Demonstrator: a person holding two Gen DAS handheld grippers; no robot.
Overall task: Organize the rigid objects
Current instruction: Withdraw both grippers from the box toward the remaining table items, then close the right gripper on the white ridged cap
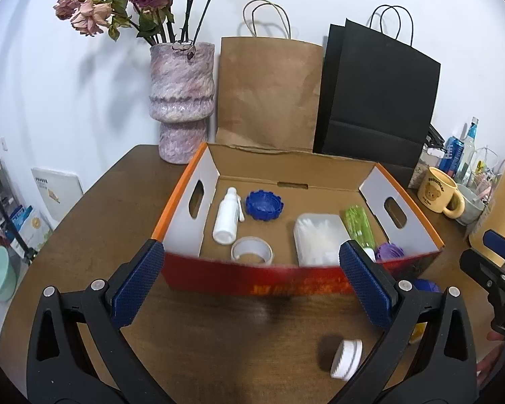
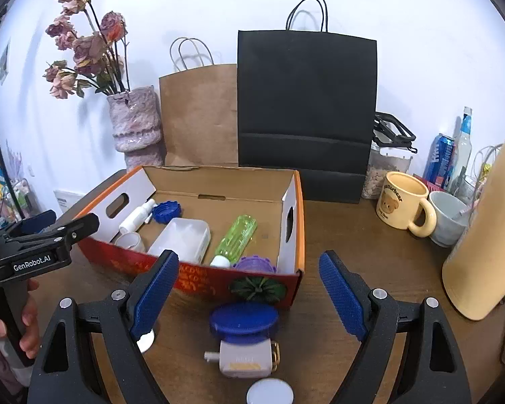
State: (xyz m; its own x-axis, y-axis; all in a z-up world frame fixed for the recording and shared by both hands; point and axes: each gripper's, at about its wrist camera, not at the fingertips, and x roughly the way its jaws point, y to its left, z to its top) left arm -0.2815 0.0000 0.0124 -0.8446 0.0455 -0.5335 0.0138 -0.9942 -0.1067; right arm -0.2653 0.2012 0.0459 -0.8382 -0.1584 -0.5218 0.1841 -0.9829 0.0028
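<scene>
"genrobot.ai" on the left gripper (image 2: pixel 55 225); "butterbear" on the mug (image 2: pixel 404 203).

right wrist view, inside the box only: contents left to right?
White spray bottle → blue cap → clear plastic container → green bottle. Tape roll and purple cap skipped, since they overlap the others.

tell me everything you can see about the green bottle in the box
The green bottle looks like translucent, bright green plastic with a ribbed or faceted body and a white cap. It lies on its side on the floor of the cardboard box, near the box's right end, cap pointing toward the front wall. A clear plastic container lies beside it on its left, and a purple round piece sits by the cap. Neither pair of tongs touches it.
</scene>
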